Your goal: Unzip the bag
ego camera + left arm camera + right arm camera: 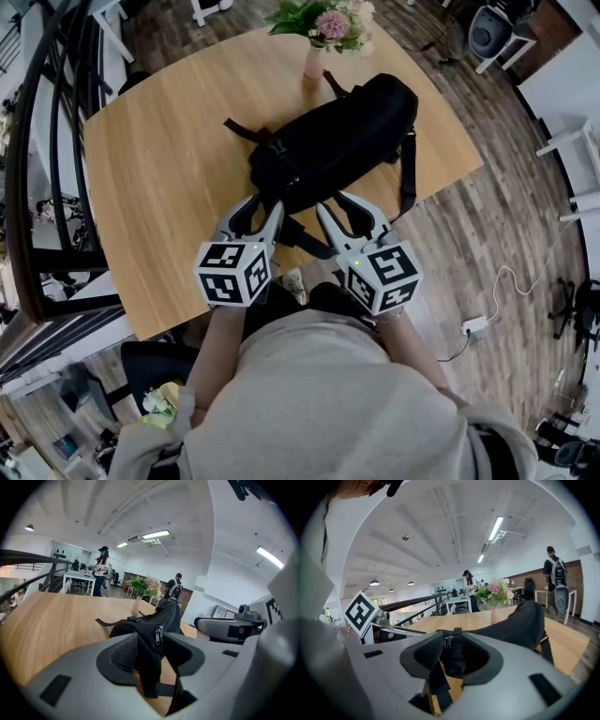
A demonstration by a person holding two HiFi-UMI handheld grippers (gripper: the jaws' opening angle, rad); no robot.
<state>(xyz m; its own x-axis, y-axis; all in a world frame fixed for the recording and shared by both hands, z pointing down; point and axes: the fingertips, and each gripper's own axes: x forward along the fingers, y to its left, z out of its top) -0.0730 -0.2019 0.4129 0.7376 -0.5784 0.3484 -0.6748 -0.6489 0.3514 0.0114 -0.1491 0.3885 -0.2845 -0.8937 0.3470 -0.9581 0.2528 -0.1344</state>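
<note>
The black bag (328,136) lay on the round wooden worktop (169,159). Its long axis ran on a slant from the near end, close to the person, away and to the right toward the vase of flowers (314,58) at the far edge. A strap (408,173) trailed off its right side toward the worktop's rim. Both tools were held side by side at that near end, pointing along the bag's length. The left gripper (264,204) stood at the left corner of the end and the right gripper (337,208) just beside it on the right, with a dark strap running down between them. Neither seemed clearly nearer than the other. In the left gripper view the jaws stood apart and released, and the end of the bag (154,620) rose between them. A pair of metal zipper pulls (160,633) hung almost on the line between the pads, which did not appear to press on the fabric. The right gripper view showed much the same. Its jaws were spread and gripping nothing, the bag (520,620) stretched away ahead and to the right, and the zipper pulls (446,641) sat just in front of the gap. Judged from this, the pulls lay straight ahead of both tools. The zip probably ran away from them along the bag's length. One gripper would likely need to steady the end while the other drew a pull along that line.
</note>
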